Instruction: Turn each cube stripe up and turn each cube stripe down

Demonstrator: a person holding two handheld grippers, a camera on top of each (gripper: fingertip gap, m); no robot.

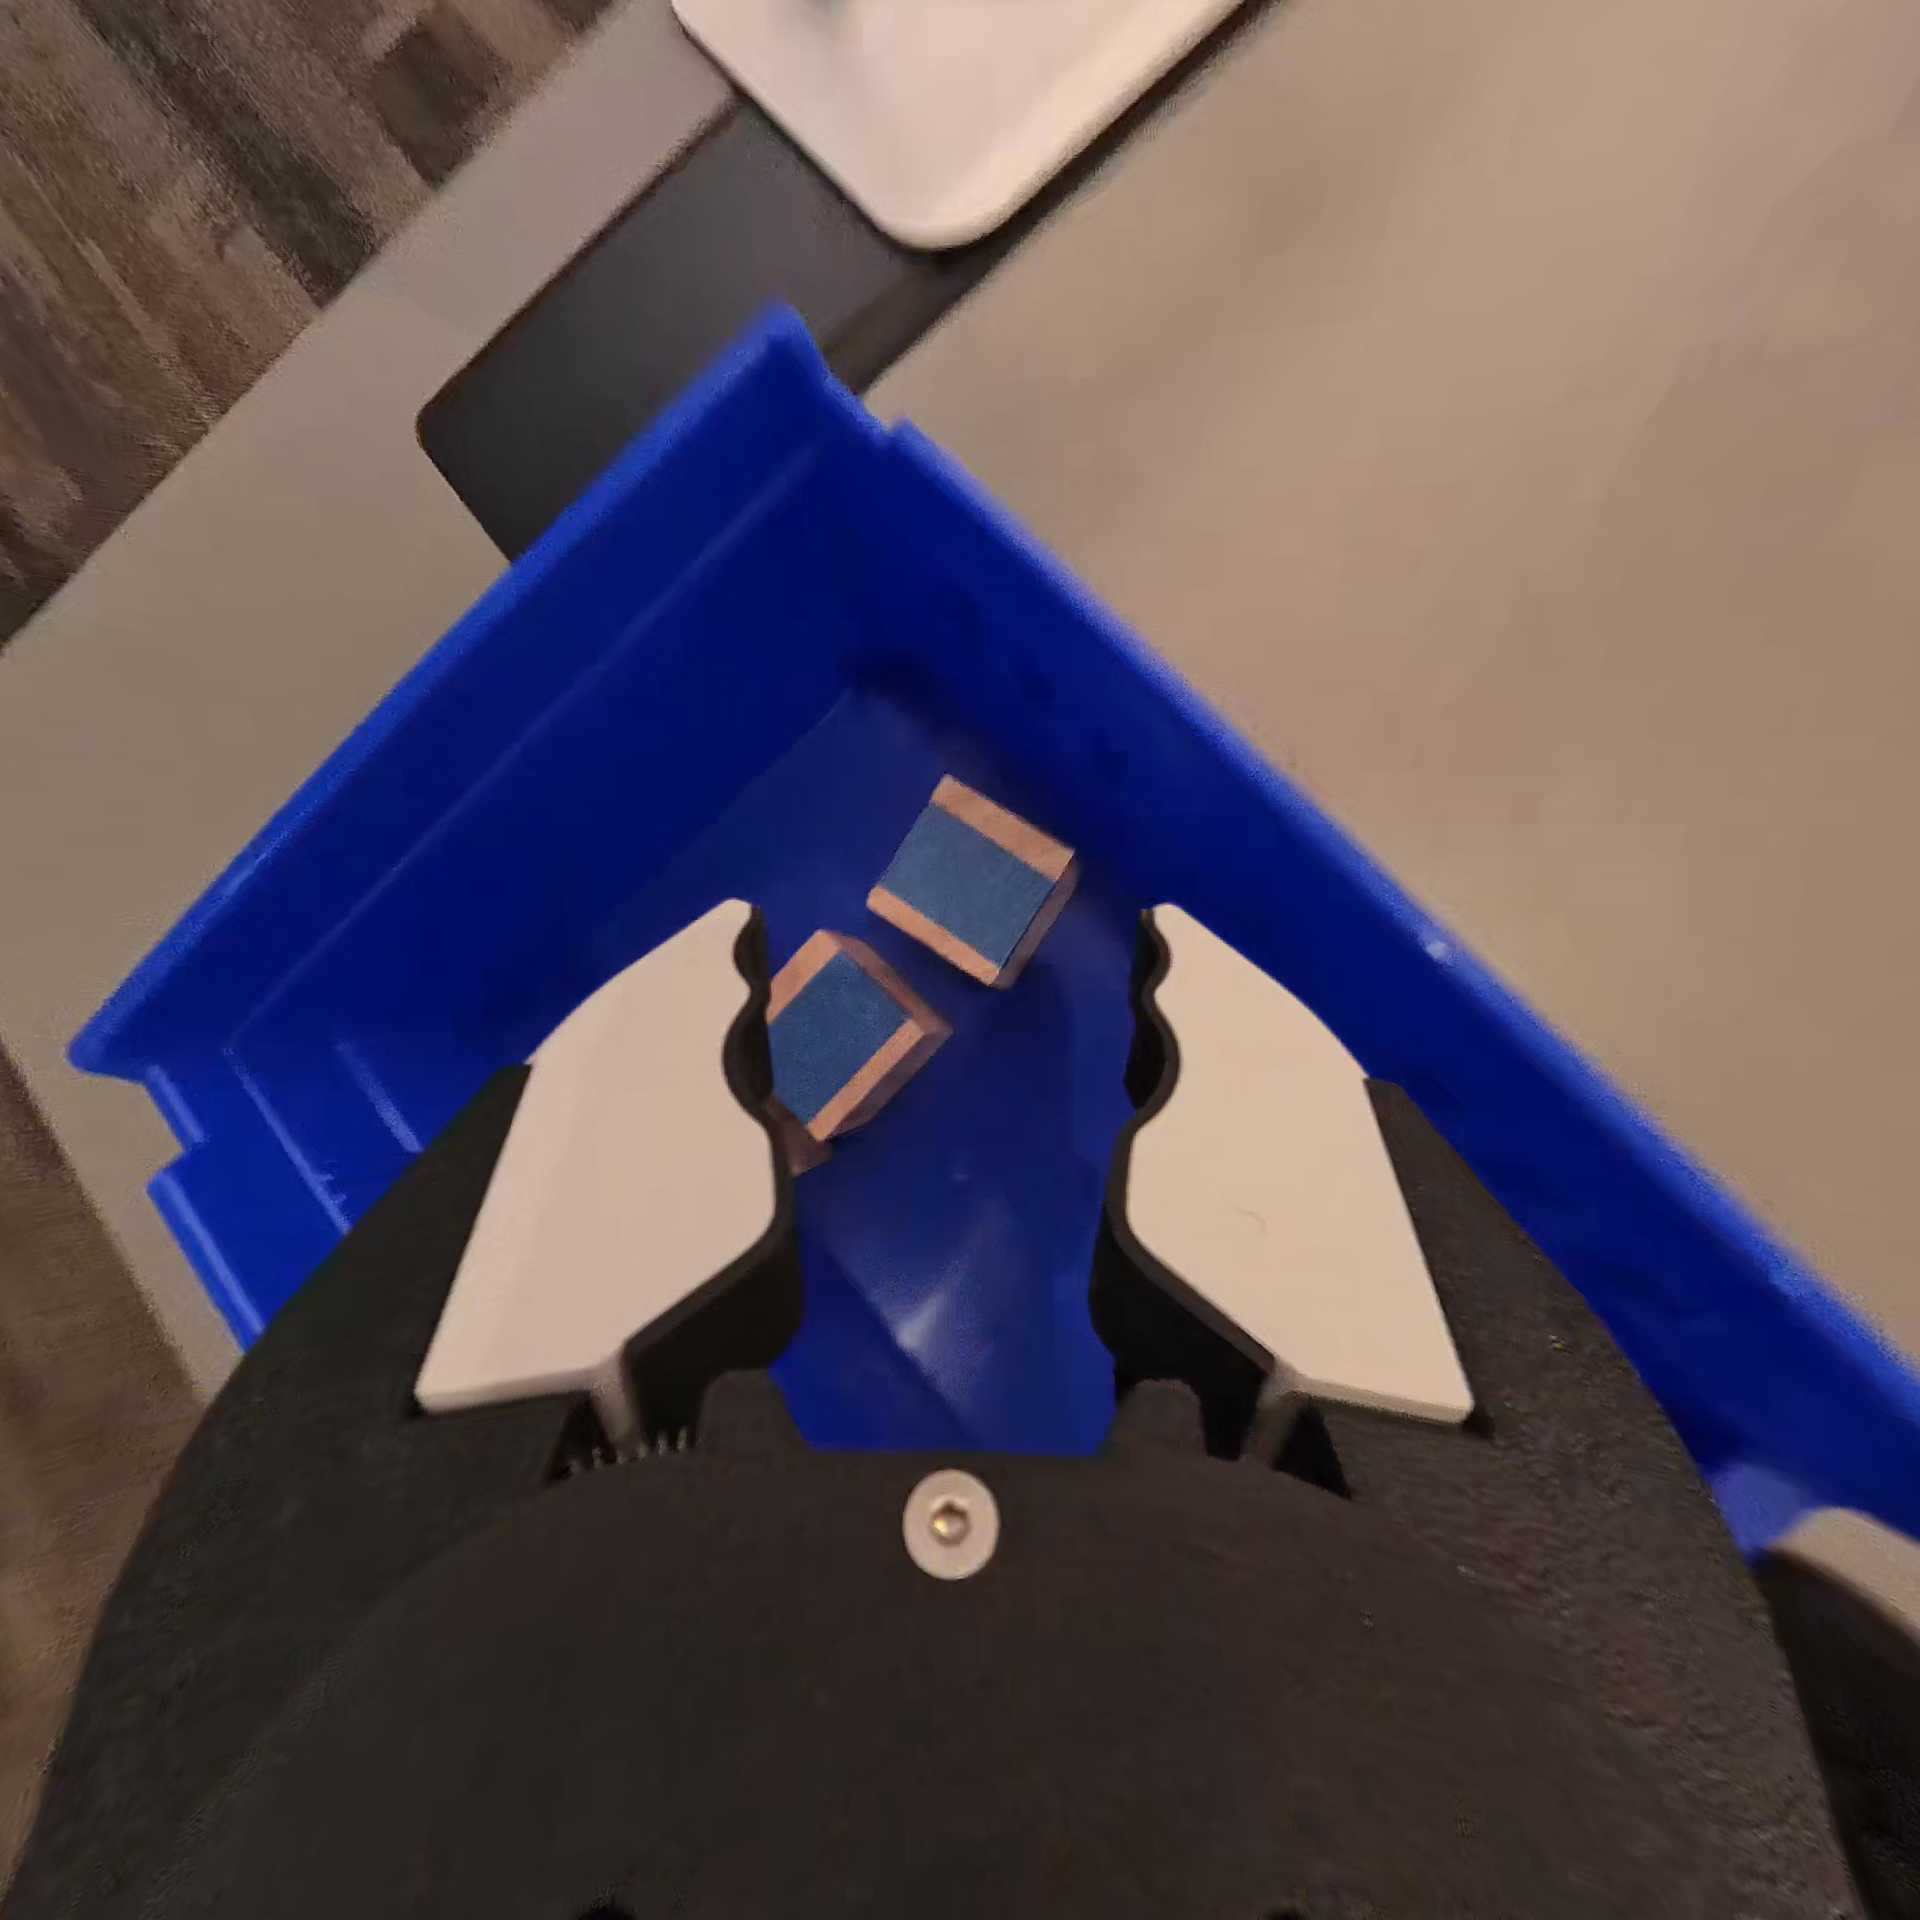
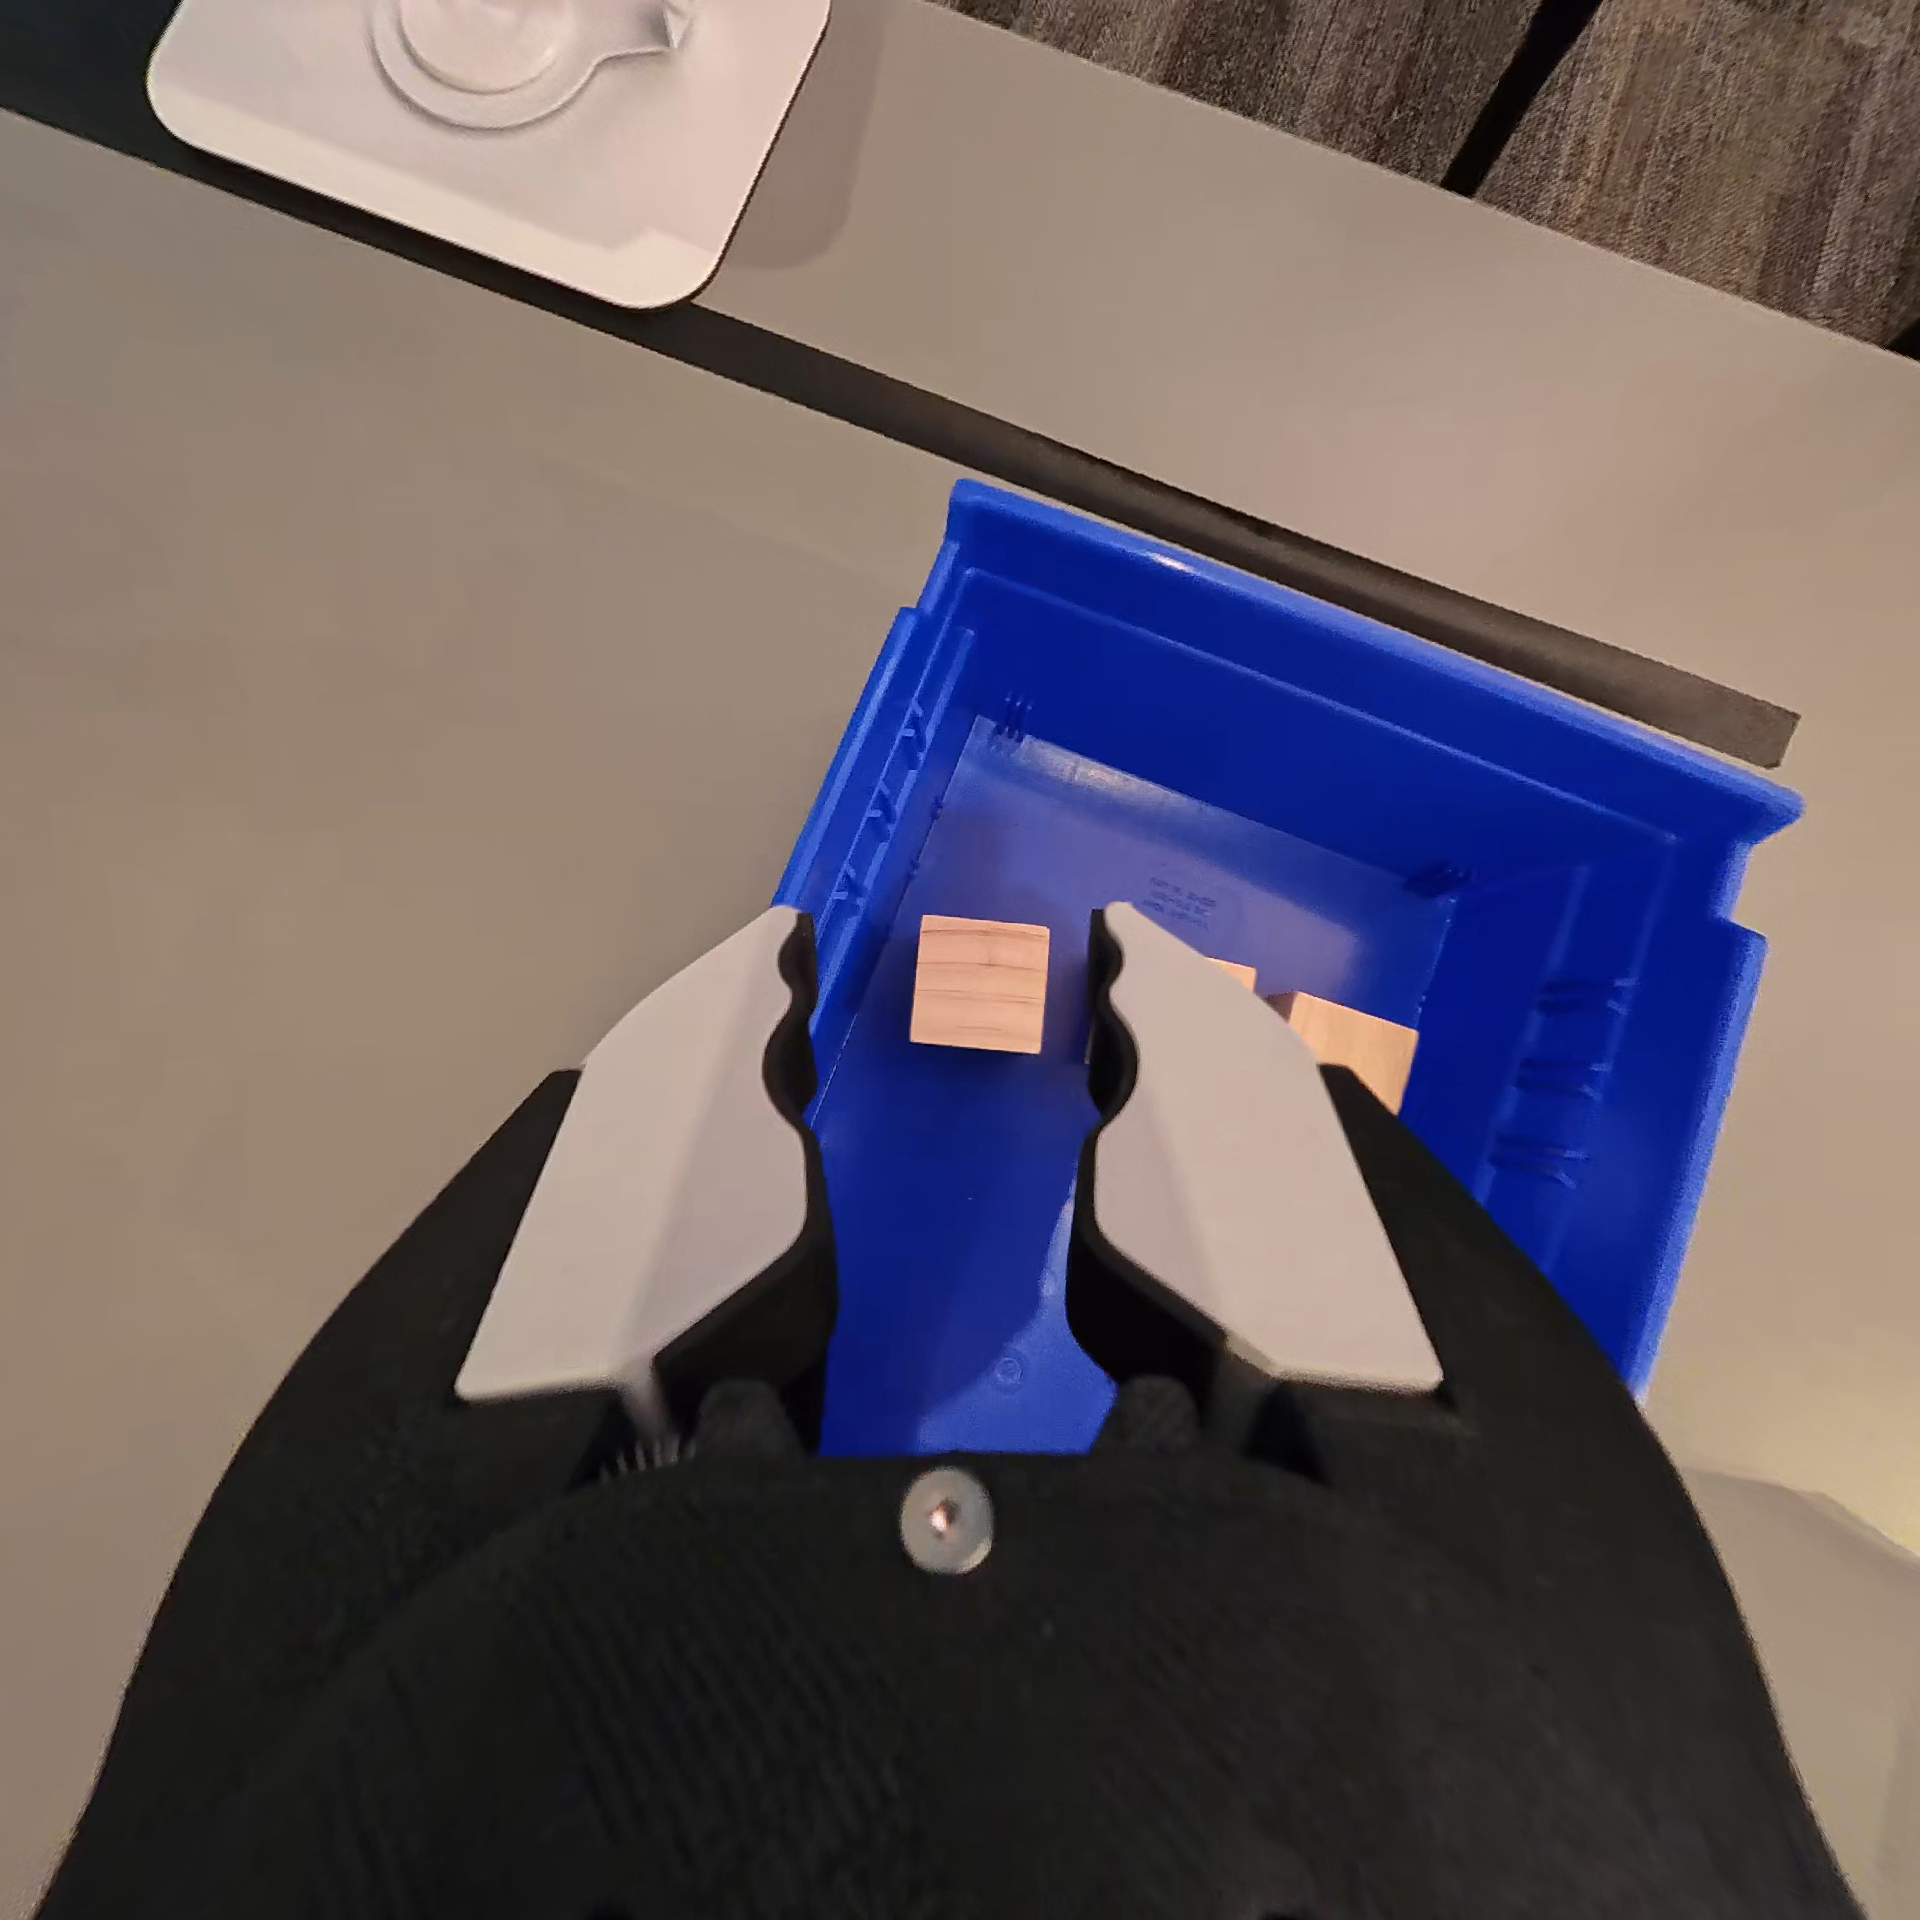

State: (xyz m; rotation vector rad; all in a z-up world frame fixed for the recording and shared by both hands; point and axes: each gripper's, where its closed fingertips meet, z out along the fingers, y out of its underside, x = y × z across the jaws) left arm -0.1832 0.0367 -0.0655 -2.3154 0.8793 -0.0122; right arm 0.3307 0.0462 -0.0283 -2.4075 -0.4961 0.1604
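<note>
Both claws hang with jaws spread and nothing clamped. From the left wrist view, the left gripper (image 1: 945, 925) reaches into a blue bin (image 1: 582, 748); a striped cube (image 1: 844, 1039) lies just beside its left pad (image 1: 750, 1039), blue band up, well apart from the other pad. At one o'clock from it, a second striped cube (image 1: 975, 881) lies toward the bin's far corner, band up too. Only the right wrist view shows plain wood: the right gripper (image 2: 951, 920) hovers over a blue bin (image 2: 1351, 686), where a bare-faced cube (image 2: 980, 987) lies between the fingertips, touching neither. At three o'clock, two more wooden cubes (image 2: 1351, 1044) peek past the right finger (image 2: 1195, 1039). A white tray (image 2: 478, 135) sits at eleven o'clock on the grey table (image 2: 364, 623).
</note>
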